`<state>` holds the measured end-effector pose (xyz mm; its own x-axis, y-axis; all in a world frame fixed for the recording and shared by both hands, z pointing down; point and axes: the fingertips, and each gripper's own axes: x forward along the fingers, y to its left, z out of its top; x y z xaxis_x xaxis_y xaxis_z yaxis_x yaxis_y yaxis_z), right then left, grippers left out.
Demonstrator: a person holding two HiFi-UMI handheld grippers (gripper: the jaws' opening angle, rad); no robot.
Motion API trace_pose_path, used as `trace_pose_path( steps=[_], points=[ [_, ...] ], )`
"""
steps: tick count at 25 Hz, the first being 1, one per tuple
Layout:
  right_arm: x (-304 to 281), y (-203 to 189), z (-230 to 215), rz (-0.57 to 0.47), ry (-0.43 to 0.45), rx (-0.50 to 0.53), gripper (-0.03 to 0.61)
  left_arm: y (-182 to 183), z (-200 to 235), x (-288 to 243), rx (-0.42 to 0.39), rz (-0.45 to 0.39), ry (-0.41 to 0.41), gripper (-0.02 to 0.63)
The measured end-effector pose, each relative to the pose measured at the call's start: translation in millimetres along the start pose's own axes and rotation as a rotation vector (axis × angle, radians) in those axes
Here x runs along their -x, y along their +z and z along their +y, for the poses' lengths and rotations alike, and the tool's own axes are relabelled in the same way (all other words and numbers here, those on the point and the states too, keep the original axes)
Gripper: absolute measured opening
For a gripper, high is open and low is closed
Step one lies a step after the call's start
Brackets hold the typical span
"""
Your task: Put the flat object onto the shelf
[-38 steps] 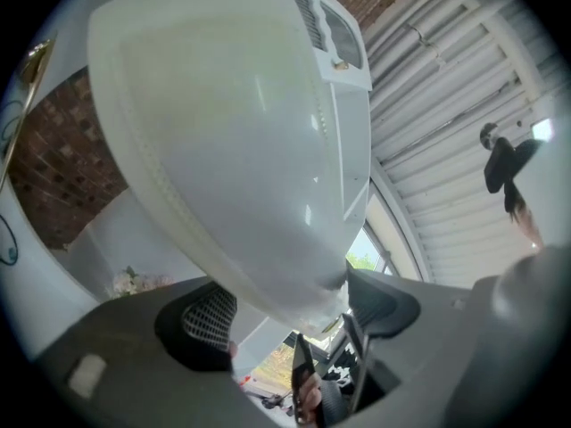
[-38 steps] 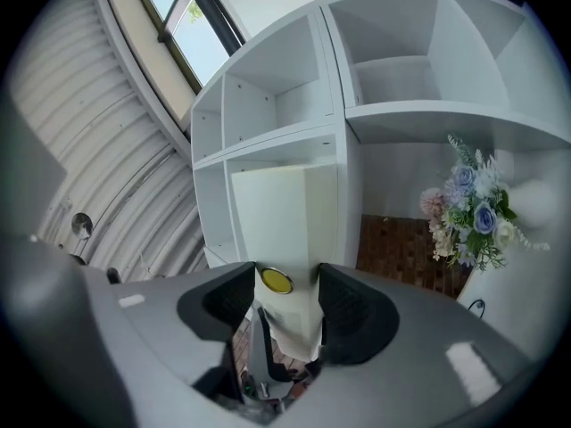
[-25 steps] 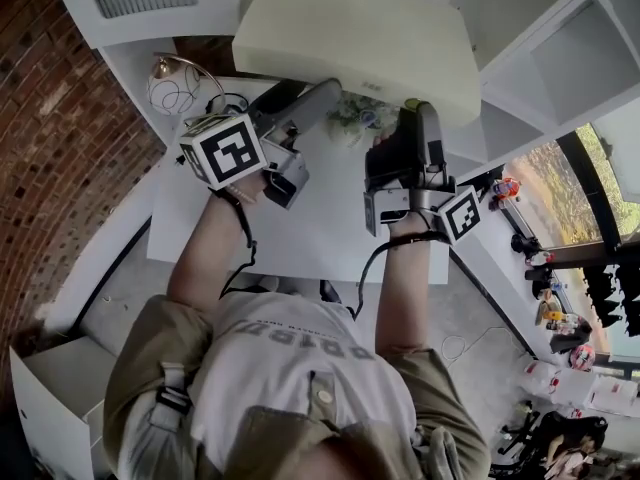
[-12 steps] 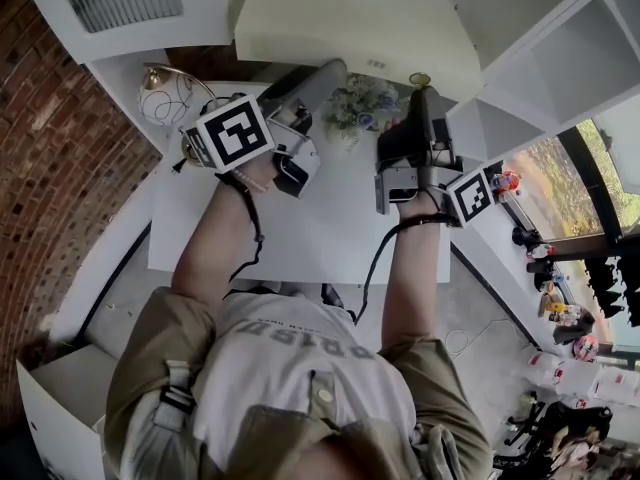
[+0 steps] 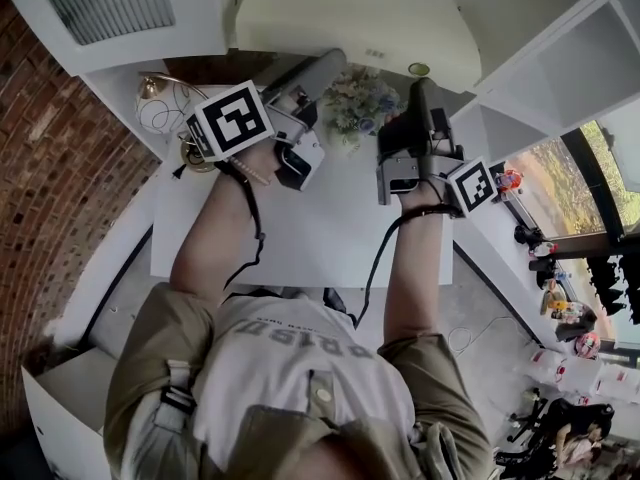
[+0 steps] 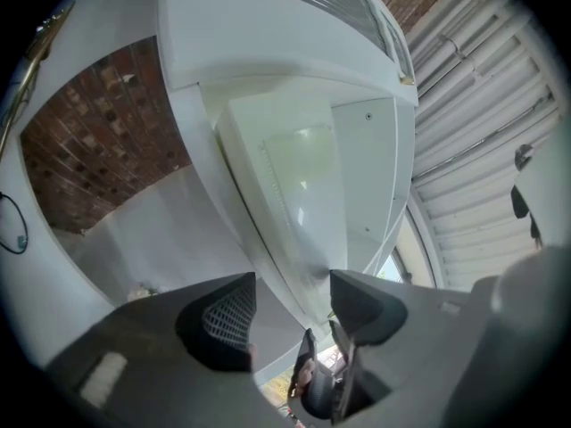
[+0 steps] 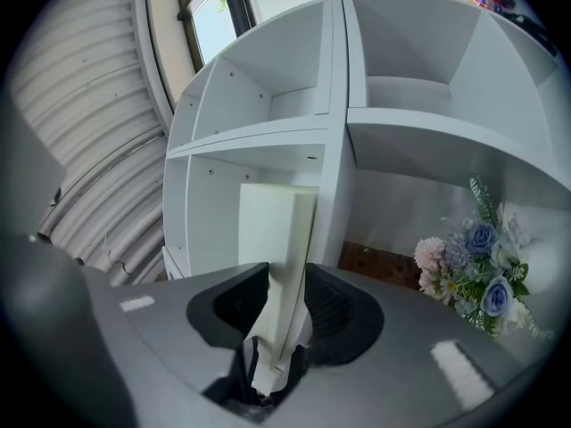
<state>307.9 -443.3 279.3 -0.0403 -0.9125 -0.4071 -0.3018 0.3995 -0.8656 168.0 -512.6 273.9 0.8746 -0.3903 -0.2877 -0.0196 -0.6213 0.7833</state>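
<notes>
**A:** Where's the flat object [image 5: 350,18]?

**B:** Raised over the far end of the table [image 5: 300,228], in front of the shelf [image 7: 335,105]. Not on it yet.

**A:** Grips?

**B:** The right gripper [image 7: 285,275] jaws have just been closing. They're narrow now, pads clamped on the slab's near edge. The left gripper [image 6: 293,285] jaws have just been closing too, but they're only half wide. The edge sits between them with a gap showing at the pads.

**A:** Handling?

**B:** Looks stiff and light, with smooth faces (could slip). It's broad, so a single edge grip would likely let it twist. I'd take the near edge with both, well apart.

**A:** View differences?

**B:** Head view gives the full span and both tongs. Only the right gripper view shows the open bays [image 7: 259,96] ahead and the slab's thickness. Only the left gripper view shows that pad gap.
</notes>
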Motion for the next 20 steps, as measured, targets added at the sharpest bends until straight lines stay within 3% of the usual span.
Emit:
trace_pose_path(
  steps=[7,20],
  points=[
    [-11,2,-8,0.007,-0.058,0.0,0.129,4,7,-8,0.08,-0.006,0.006,0.258],
    [-18,3,-13,0.032,-0.118,-0.015,0.118,8,15,-14,0.081,-0.005,0.036,0.258]
  ],
)
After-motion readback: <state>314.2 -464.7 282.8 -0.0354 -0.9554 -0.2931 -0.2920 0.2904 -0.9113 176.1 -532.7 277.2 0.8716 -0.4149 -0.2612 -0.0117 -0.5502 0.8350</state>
